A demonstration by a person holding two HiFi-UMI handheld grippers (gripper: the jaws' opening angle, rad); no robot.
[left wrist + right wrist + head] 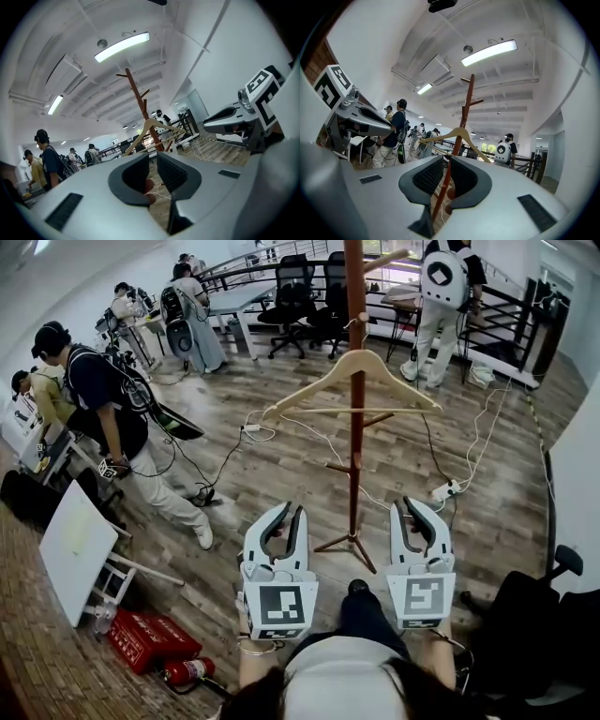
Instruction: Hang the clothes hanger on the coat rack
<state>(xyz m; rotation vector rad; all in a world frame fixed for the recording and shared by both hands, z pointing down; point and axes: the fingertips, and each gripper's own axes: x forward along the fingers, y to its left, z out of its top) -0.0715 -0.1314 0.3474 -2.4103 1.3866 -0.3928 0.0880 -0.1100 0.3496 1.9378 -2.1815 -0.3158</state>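
Plainly, the wooden hanger [319, 381] hangs on the coat rack [354, 474] in the upper middle of the head view. Its shoulders spread to either side of the reddish-brown pole and its crossbar lies level across it. Its hook rises close against the pole, though which peg carries it cannot be made out. Neither gripper touches hanger or rack, and both sit well apart from them in the lower middle of that frame, side by side and pointing toward the rack's spread feet. In the left gripper view the left gripper [153, 164] has its jaws parted by a narrow gap with nothing gripped; the hanger [150, 125] and the rack [138, 98] stand far beyond them, with the right gripper [234, 119] at the right edge. In the right gripper view the right gripper [446, 171] also has its jaws apart and empty. The rack [466, 103] shows through the gap from a distance, the hanger [454, 133] above the jaw tips, and the left gripper [361, 115] at the left edge. On the wooden floor [281, 465], white cables run to a power strip [445, 490] right of the pole. A fire extinguisher [187, 671] and a red box [150, 638] lie at lower left. People stand along the upper left, and another with a white backpack [444, 276] stands at upper right.
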